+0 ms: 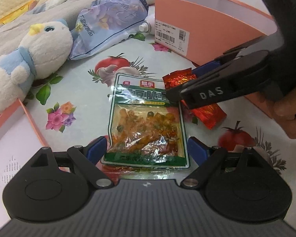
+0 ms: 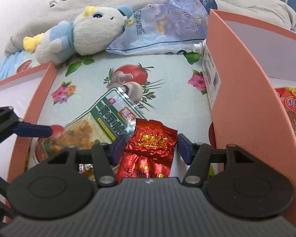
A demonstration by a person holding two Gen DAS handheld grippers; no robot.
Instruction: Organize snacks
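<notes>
We note the green snack pouch (image 1: 146, 126) flat on the flowered desk (image 1: 84, 90) between the spread left tongs (image 1: 147, 148), the red foil packet (image 2: 148, 148) between the right tongs (image 2: 151, 148), seemingly untouched, beside the pink box (image 2: 246, 106).

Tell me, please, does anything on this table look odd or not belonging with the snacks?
Yes: a plush toy, a tissue pack and a small white bottle lie among the snack things. Nothing looks spilled or torn.

Green snack pouch (image 1: 146, 126) lies flat beside crinkled red foil packet (image 2: 151, 148) (edges touching)
</notes>
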